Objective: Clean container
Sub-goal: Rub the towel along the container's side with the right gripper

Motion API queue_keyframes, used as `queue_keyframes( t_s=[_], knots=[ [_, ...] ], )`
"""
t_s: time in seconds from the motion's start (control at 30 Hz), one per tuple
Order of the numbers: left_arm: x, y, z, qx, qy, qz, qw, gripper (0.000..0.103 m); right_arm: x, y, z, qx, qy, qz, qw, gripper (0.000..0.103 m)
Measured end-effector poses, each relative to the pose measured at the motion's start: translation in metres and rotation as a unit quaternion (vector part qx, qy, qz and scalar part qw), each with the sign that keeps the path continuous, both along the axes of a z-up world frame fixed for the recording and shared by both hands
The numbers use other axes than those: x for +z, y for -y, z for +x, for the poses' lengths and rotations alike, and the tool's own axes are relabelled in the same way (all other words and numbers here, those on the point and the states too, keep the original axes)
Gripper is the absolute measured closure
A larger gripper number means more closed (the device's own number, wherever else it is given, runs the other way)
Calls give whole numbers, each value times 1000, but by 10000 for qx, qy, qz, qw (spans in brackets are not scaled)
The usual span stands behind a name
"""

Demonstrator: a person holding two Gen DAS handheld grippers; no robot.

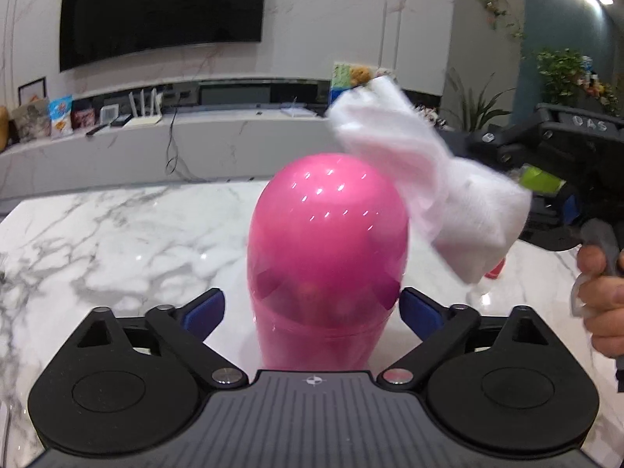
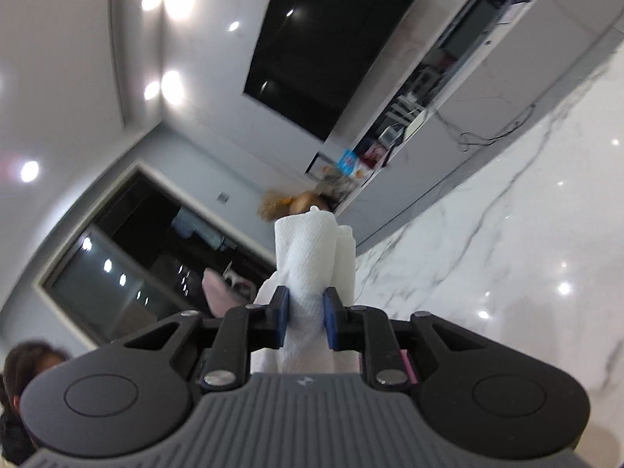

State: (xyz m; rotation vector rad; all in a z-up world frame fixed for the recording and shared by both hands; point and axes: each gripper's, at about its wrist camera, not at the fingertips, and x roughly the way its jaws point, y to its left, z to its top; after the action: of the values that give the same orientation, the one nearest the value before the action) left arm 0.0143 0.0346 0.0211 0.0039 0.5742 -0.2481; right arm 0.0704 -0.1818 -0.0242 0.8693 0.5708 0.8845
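Note:
A glossy pink container (image 1: 327, 249) lies between the blue pads of my left gripper (image 1: 312, 312), bottom pointing away from the camera, above the marble table (image 1: 117, 241). The jaws stand wide and close on its sides, holding it. My right gripper (image 2: 306, 312) is shut on a folded white paper towel (image 2: 312, 261). In the left wrist view the towel (image 1: 413, 163) hangs from the right gripper (image 1: 546, 179) and touches the container's upper right side. The right wrist view is tilted and does not show the container clearly.
A long marble ledge (image 1: 234, 132) behind the table carries snack bags, a router and a cable. A black TV (image 1: 163, 7) hangs on the wall. Plants (image 1: 561, 74) stand at the right. A person's head (image 2: 27, 366) shows at the lower left of the right wrist view.

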Motion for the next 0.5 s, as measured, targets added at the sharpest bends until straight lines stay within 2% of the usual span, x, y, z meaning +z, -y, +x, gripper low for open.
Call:
queue_keyframes(
  t_s=[0.03,0.17,0.5],
  knots=[
    [0,0,1,-44,31,-12,10000,18,1,-3,-1,51,37,-80,9999,81],
    [-2,2,10,-157,82,-22,9998,18,1,-1,-4,-24,-69,-305,9995,81],
    [-7,7,32,-438,209,-49,9988,18,-25,4,6,-492,-903,-940,9902,81]
  ],
)
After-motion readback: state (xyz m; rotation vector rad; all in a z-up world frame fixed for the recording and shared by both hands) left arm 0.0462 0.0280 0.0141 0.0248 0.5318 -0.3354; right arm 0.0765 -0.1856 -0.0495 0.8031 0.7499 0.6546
